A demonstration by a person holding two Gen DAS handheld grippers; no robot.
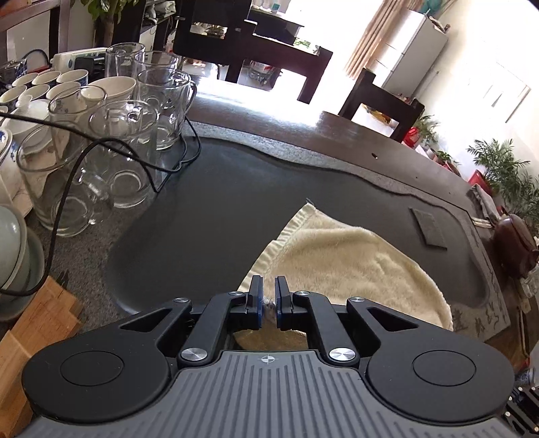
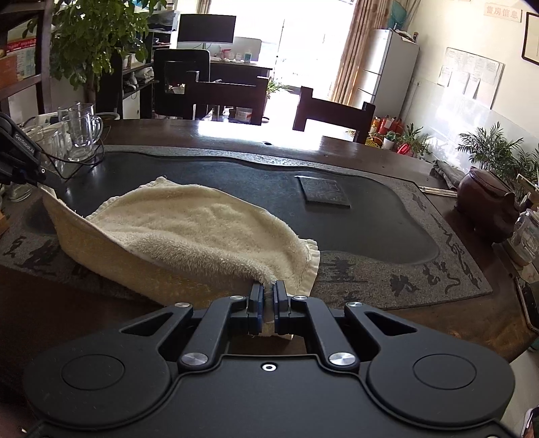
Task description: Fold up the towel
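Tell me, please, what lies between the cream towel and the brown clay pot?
The right wrist view shows a dark square slab on the stone tray, between the towel and the clay pot.

The left gripper [image 2: 20, 161] has small white letters on its black arm, and they look like "GenRoboLAI", but they are tiny and hard to be sure of. A white sign [image 2: 502, 13] high on the wall has red Chinese words, 售房信息. The stone tray [image 2: 404, 283] has big dark brush writing along its rim, too swirly to read.
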